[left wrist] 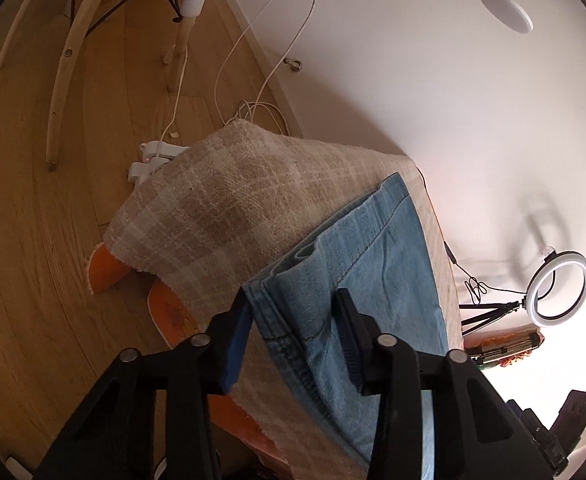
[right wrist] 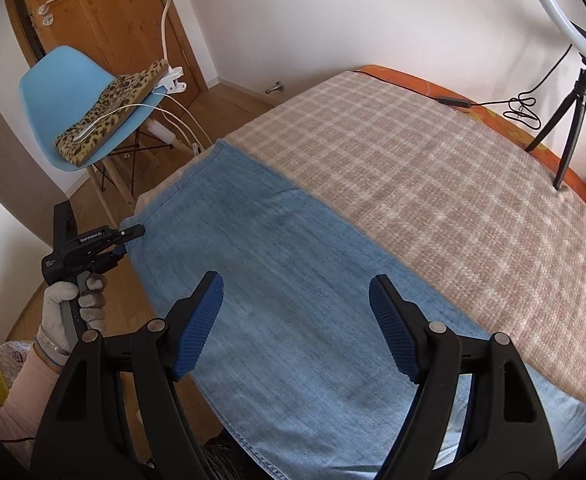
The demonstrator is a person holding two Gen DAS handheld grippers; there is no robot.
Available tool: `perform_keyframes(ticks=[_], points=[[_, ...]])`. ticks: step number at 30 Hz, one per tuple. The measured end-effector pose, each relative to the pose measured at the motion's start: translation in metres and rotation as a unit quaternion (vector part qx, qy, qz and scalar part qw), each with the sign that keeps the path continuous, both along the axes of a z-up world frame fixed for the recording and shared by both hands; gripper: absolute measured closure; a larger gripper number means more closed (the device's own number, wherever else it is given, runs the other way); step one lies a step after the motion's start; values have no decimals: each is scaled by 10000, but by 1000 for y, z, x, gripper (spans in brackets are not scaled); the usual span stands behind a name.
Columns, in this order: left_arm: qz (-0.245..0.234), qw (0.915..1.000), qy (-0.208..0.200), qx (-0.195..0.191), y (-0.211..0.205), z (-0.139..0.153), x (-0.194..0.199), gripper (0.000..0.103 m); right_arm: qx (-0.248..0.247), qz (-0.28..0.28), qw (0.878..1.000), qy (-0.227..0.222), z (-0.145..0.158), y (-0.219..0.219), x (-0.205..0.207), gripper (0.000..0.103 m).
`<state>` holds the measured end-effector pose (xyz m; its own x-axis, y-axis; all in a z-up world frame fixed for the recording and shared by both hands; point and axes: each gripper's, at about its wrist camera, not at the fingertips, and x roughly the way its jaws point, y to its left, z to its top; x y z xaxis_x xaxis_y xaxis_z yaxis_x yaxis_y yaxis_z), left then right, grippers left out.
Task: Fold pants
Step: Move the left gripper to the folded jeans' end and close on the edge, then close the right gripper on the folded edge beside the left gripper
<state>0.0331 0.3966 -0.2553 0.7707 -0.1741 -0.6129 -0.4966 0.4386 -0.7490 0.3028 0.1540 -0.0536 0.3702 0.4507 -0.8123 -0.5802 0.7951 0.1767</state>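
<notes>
Your left hand-held gripper (left wrist: 293,312) is narrowed around the folded edge of the blue jeans (right wrist: 293,280), the denim bunched between its fingers; whether the pads press it you cannot tell. In the right wrist view your gloved left hand (right wrist: 75,304) holds it at nine o'clock, at the jeans' edge. Your right hand-held gripper (right wrist: 297,320) stands wide above the jeans, holding nothing. The jeans lie flat on the checked blanket (right wrist: 433,168) covering the table.
</notes>
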Motion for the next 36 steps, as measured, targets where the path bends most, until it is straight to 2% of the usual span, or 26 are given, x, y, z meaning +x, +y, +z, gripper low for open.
perform_keyframes(ticks=[1,3,7,10,14,20,26,32,36], points=[[22,10000,-91,-36,0,0,-1,78,-18,24,10000,18,-1,5,2,25],[72,9999,-148,49,-1,3,-1,82,-33,85,9999,82,-3,16,6,25],[58,9981,-182,580,-12,19,0,87,-59,257,9993,282,-7,43,18,25],[-24,9933,-286,1118,-20,36,2,88,5,321,9981,526,-11,63,31,25],[-356,9796,-405,1934,-38,61,9,88,152,350,9944,986,-20,95,56,25],[-921,9569,-628,2681,-67,84,17,88,310,381,9870,1527,-39,150,93,25],[-1397,9406,-732,3005,-87,93,24,89,260,414,9828,1780,-54,198,121,25],[-1694,9308,-770,3147,-100,95,31,89,142,635,9797,1897,-62,237,129,25],[-1853,9266,-774,3180,-104,94,35,89,-263,787,9786,1881,-72,264,126,25]])
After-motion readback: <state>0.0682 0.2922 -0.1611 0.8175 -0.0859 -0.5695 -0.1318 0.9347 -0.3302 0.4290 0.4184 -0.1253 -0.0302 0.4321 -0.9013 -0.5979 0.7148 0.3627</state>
